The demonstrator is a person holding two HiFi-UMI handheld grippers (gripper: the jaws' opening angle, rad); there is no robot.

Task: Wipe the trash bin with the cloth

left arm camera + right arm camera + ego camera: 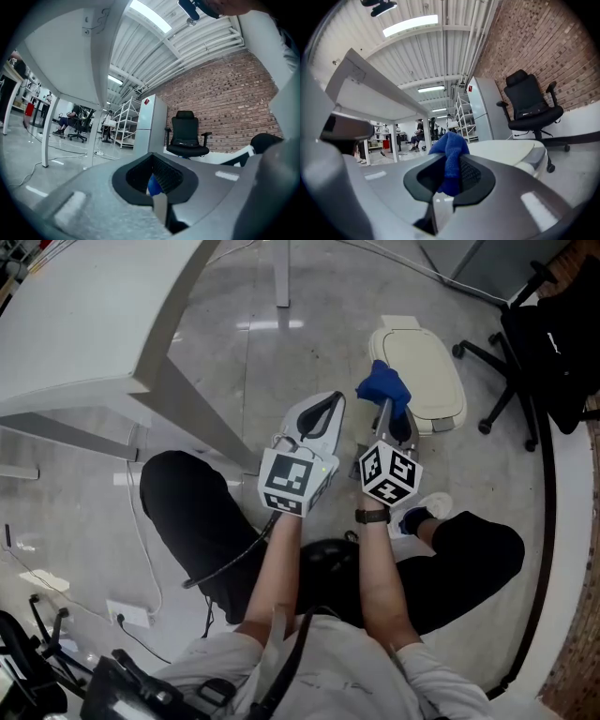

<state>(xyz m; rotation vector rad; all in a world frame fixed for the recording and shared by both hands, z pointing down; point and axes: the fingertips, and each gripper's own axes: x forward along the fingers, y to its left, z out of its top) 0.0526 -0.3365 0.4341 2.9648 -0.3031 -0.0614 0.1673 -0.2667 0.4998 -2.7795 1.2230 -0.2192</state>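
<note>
Holding: right gripper (387,411) clamped on cloth (384,386).
Bearing: trash bin (429,371) just beyond cloth, toward upper right.
Left gripper (331,407): jaws together, empty.

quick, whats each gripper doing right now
left gripper: closed, holding nothing
right gripper: closed on the blue cloth

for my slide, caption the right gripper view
Right gripper clamps a blue cloth, with the white trash bin just beyond.
</note>
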